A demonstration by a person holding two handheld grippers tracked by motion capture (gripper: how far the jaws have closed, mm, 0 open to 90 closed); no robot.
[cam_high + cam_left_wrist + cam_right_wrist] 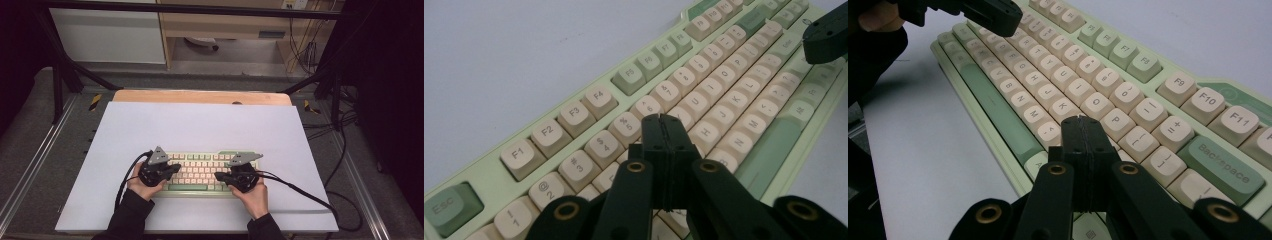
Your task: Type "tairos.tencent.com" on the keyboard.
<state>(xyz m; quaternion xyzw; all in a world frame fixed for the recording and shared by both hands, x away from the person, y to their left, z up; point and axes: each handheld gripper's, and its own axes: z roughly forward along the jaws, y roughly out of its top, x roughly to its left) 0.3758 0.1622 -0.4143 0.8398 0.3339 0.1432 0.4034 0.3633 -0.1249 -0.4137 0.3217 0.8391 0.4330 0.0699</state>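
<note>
Green keyboard (200, 172) lies lengthwise across bench (200, 125). I hold left gripper (666, 120) over left keys, right gripper (1082, 120) over right keys; fingers pressed together, empty.

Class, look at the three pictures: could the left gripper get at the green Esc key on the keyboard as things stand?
Probably yes. The left gripper, jaws shut, hovers over the keyboard's left half, and the Esc key sits at the near corner with nothing on it or between. The right gripper is over the far half.
</note>
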